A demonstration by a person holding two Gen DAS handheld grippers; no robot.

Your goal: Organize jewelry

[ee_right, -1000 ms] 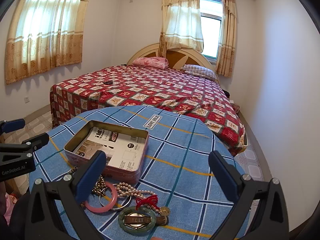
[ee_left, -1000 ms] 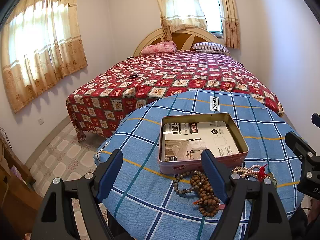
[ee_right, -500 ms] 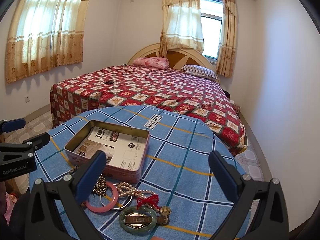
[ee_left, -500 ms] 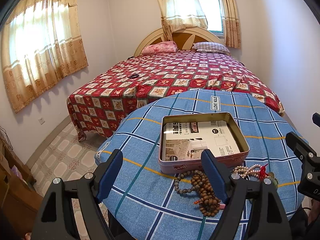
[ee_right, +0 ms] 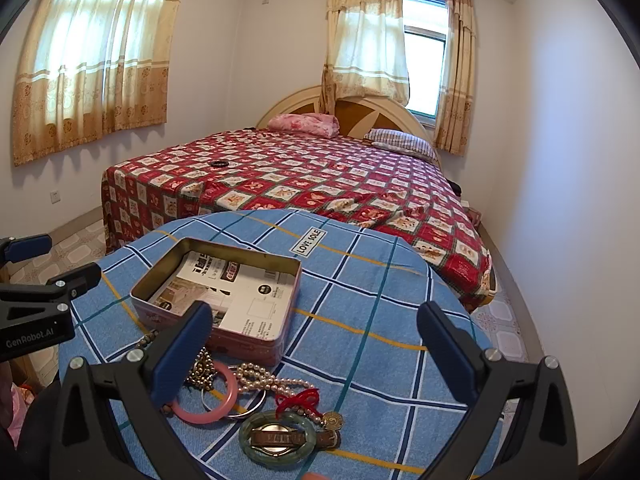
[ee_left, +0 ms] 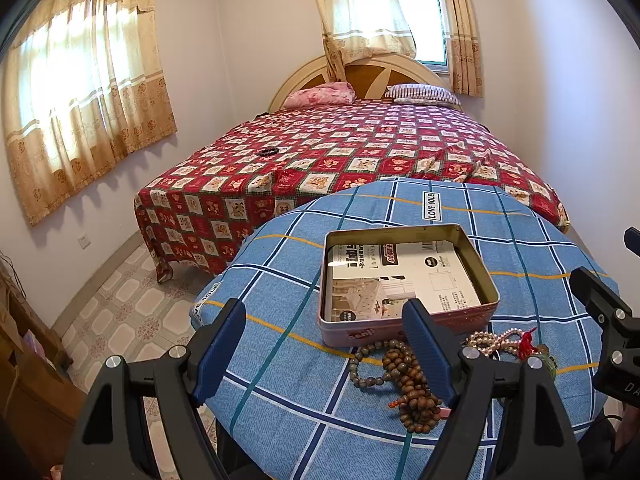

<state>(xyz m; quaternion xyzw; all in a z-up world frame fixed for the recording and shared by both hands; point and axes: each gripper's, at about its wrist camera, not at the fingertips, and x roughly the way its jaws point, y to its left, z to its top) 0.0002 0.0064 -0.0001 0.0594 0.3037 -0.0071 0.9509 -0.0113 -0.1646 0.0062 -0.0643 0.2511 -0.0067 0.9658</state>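
Observation:
An open pink tin box (ee_left: 408, 328) (ee_right: 256, 346) with a printed paper inside sits on the round table with a blue plaid cloth (ee_left: 288, 376) (ee_right: 360, 280). Jewelry lies in front of it: brown wooden beads (ee_left: 400, 376), a pearl strand (ee_left: 490, 338) (ee_right: 272, 380), a pink bangle (ee_right: 212, 408), a green jade bangle (ee_right: 276, 438) and a red knot (ee_right: 300, 398). My left gripper (ee_left: 324, 328) is open and empty, above the table's near edge left of the beads. My right gripper (ee_right: 316, 330) is open and empty, above the bangles.
A bed with a red patterned cover (ee_left: 340, 160) (ee_right: 300, 176) stands just beyond the table. Tiled floor (ee_left: 132, 304) lies to the left. Each gripper shows at the edge of the other's view, the right one (ee_left: 604, 312) and the left one (ee_right: 36, 308).
Both views have shifted very slightly; the grippers stay open and the jewelry has not moved.

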